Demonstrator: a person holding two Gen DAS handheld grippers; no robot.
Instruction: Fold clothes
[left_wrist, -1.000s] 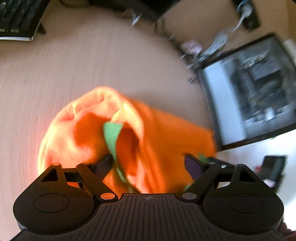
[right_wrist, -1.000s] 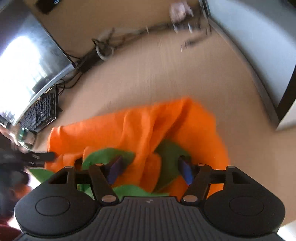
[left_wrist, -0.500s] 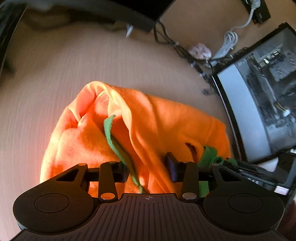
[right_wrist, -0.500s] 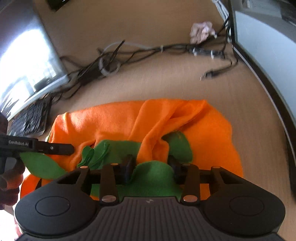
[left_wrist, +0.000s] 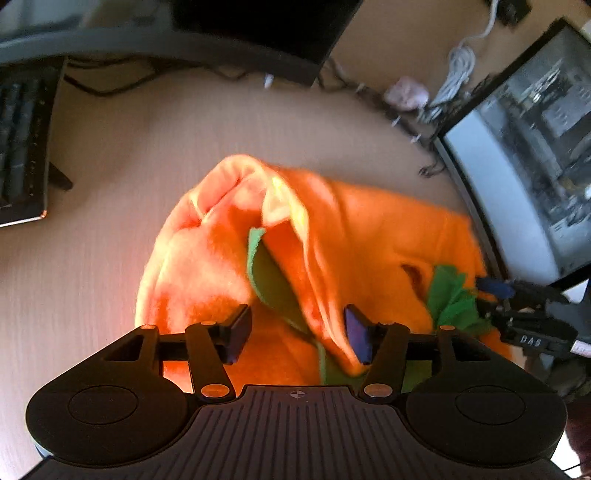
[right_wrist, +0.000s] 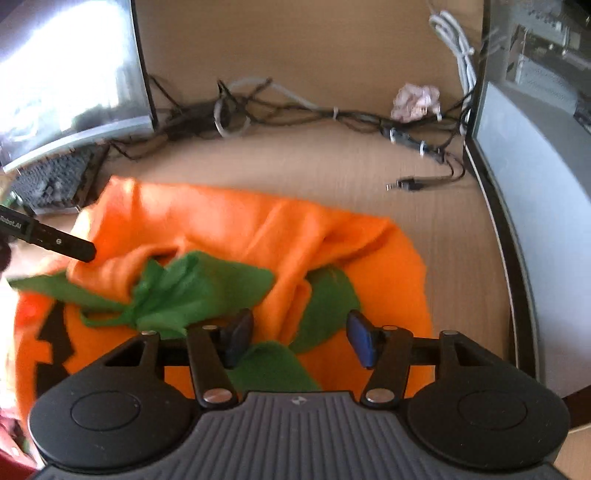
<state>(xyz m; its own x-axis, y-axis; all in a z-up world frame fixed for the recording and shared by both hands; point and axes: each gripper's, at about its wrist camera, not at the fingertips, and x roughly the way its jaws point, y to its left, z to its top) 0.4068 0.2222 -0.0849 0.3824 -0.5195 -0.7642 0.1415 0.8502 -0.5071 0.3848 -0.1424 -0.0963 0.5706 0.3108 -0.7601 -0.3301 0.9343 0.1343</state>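
Note:
An orange pumpkin costume (left_wrist: 369, 236) with green leaf pieces (right_wrist: 207, 291) and black face cut-outs (right_wrist: 51, 339) lies crumpled on the wooden desk (left_wrist: 129, 147). My left gripper (left_wrist: 297, 334) is open, with a fold of orange and green cloth lying between its jaws. My right gripper (right_wrist: 299, 341) is open just above the cloth (right_wrist: 258, 229), over green patches. The right gripper shows at the right edge of the left wrist view (left_wrist: 517, 299). The left gripper shows at the left of the right wrist view (right_wrist: 55, 240).
A keyboard (left_wrist: 22, 147) lies at the left. A monitor (right_wrist: 66, 74) stands behind it. A computer case with a glass side (left_wrist: 535, 147) stands at the right. Tangled cables (right_wrist: 295, 114) and a crumpled tissue (right_wrist: 415, 101) lie at the back.
Both grippers were nearly closed on the cloth half a second ago and have now opened. Both have pulled back slightly from the garment.

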